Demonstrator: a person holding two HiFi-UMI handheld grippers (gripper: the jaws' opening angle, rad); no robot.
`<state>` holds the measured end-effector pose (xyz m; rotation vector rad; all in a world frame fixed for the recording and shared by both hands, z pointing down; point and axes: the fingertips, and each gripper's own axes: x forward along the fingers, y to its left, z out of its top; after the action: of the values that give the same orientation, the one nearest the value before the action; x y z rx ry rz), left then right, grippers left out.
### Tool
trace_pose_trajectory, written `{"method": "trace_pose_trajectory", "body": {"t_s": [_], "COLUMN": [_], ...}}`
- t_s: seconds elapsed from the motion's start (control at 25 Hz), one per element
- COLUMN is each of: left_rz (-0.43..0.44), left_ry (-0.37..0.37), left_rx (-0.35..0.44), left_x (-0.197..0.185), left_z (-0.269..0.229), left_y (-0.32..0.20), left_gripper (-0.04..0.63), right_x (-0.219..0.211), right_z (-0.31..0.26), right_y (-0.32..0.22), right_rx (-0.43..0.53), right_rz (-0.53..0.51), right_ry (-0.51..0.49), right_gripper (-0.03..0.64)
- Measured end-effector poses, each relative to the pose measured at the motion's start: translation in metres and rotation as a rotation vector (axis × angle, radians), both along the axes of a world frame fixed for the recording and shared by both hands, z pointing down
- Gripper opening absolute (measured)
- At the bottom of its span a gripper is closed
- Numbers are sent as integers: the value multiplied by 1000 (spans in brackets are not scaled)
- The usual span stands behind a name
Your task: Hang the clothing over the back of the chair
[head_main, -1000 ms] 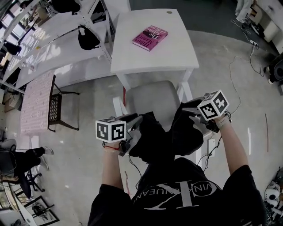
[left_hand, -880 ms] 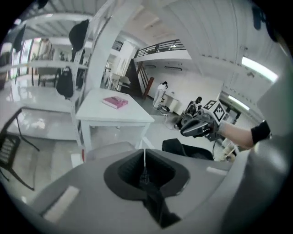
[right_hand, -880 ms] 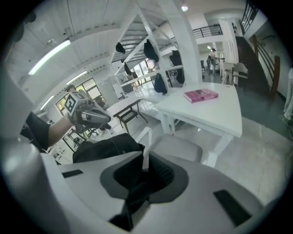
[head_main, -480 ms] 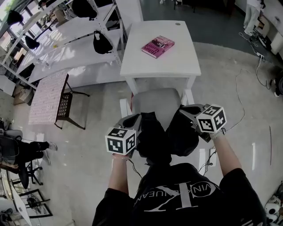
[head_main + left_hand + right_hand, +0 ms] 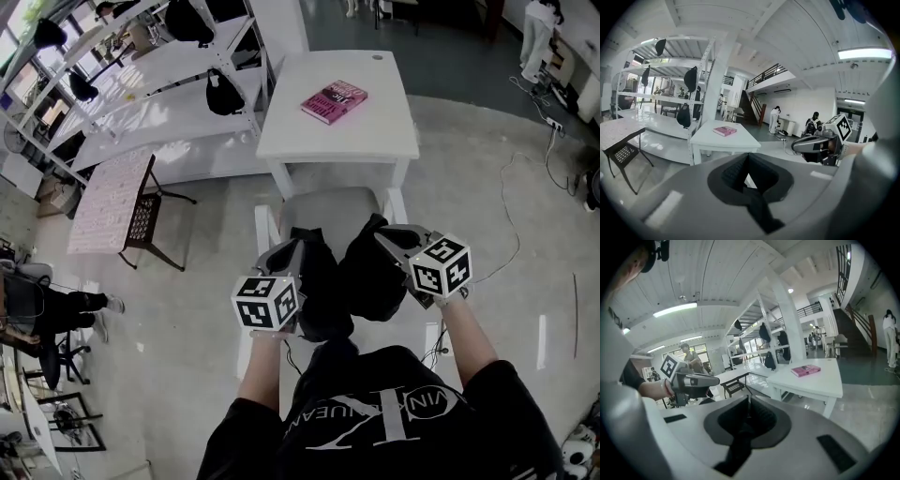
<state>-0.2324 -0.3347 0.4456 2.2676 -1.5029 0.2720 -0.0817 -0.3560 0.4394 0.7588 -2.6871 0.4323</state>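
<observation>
The left tongs (image 5: 284, 253) and the right tongs (image 5: 392, 238) are each clenched on the black cloth garment (image 5: 328, 281). They hold it up at 6 o'clock of the pale grey chair (image 5: 323, 208). The draping is not yet done. The chair's back I cannot make out; the garment seems to cover it.

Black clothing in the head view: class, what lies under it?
The grey seat of the chair shows beyond the black clothing, which the left gripper and right gripper grip. The chair's near part, under the cloth, is covered.
</observation>
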Motion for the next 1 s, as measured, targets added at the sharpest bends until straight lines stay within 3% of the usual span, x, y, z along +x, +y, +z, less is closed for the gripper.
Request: {"method": "trace_pose_trajectory", "body": {"t_s": [0.6, 1.0], "left_rz": [-221, -322], "left_ry": [13, -70], "left_rx": [177, 368], "left_x": [12, 22], "left_z": [-14, -44], "left_y": [87, 135], "left_gripper": [11, 11], "right_x": [28, 53], "right_z": [-11, -29], "right_y": [75, 110], "right_rx": [132, 248], "right_rz": [23, 73], "right_ry": [-41, -81], "right_gripper": [25, 25]}}
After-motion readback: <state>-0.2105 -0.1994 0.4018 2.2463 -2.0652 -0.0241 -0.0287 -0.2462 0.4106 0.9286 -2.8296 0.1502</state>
